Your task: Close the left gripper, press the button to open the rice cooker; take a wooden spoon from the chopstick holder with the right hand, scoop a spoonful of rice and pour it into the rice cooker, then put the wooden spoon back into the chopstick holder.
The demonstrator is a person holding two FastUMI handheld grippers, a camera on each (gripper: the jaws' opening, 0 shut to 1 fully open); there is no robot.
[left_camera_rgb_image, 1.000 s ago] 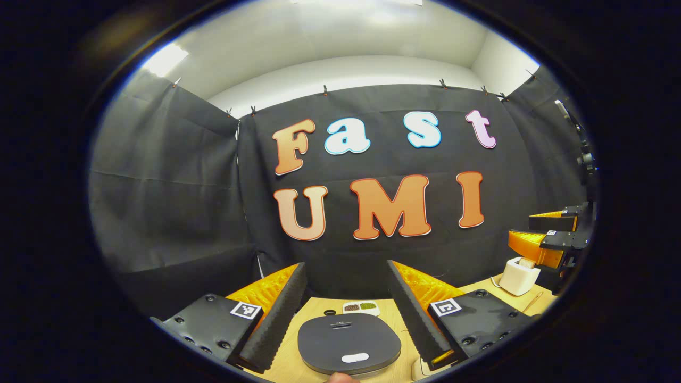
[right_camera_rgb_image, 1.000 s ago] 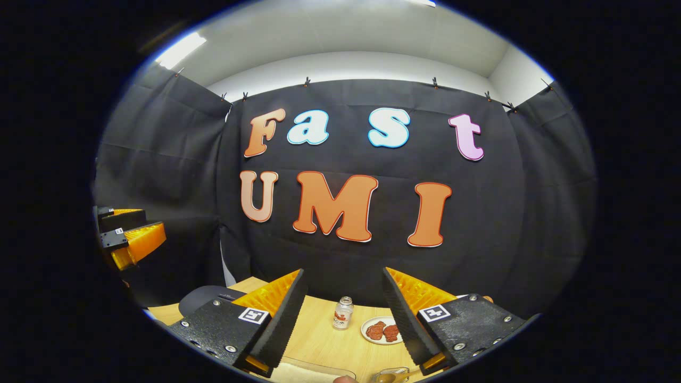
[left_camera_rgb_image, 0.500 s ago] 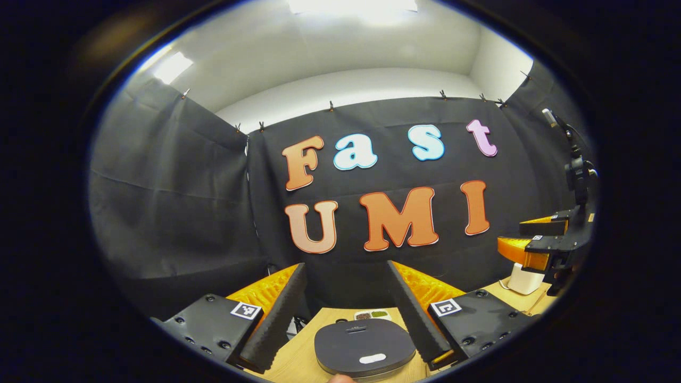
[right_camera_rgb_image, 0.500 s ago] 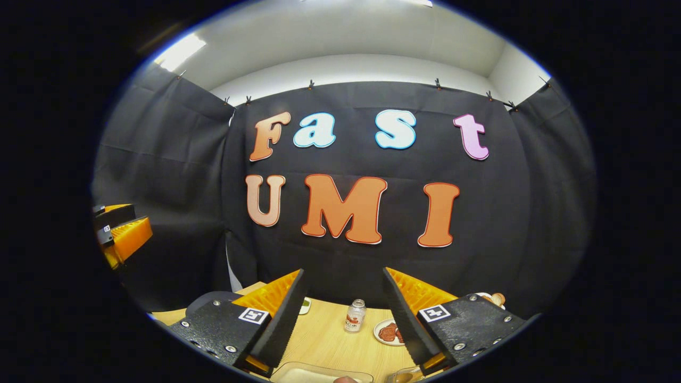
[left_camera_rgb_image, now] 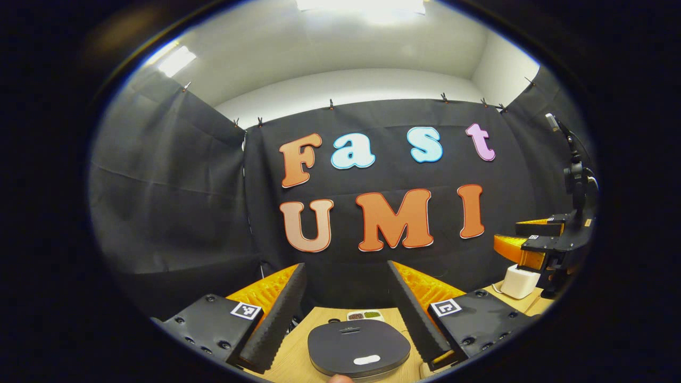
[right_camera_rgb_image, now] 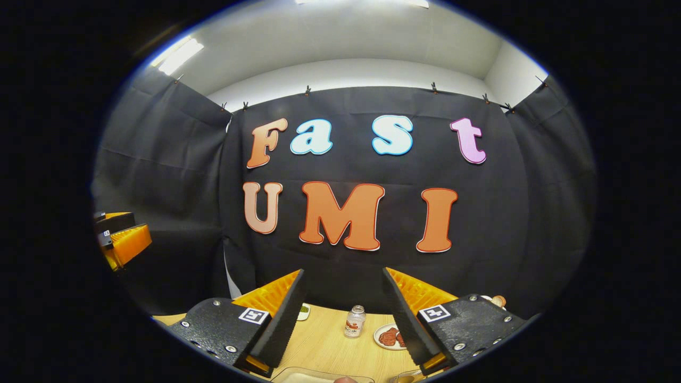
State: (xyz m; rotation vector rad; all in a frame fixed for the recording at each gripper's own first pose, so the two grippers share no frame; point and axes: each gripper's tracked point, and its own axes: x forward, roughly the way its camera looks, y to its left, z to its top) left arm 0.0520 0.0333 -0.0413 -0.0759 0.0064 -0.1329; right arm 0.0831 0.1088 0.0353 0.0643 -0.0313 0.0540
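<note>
The rice cooker (left_camera_rgb_image: 357, 346) shows as a dark rounded lid with a pale button (left_camera_rgb_image: 367, 360) near its front edge, lid down, low between my left gripper's fingers. My left gripper (left_camera_rgb_image: 346, 265) is open and hovers above and behind it with nothing held. My right gripper (right_camera_rgb_image: 343, 271) is open too, empty, over the wooden table (right_camera_rgb_image: 330, 346). A clear container's rim (right_camera_rgb_image: 314, 376) lies at the bottom edge below it. Each gripper appears off to the side in the other's view: the right gripper (left_camera_rgb_image: 532, 243) and the left gripper (right_camera_rgb_image: 121, 238).
A two-part dish (left_camera_rgb_image: 364, 315) sits behind the cooker, and a white toaster-like box (left_camera_rgb_image: 518, 282) stands at the right. In the right gripper view a small bottle (right_camera_rgb_image: 355, 322) and a plate of red food (right_camera_rgb_image: 390, 336) sit near the back wall.
Both cameras have tipped up slightly, so the table things sit lower in view. The cooker has drifted a little right in the left gripper view. Both grippers stay open.
</note>
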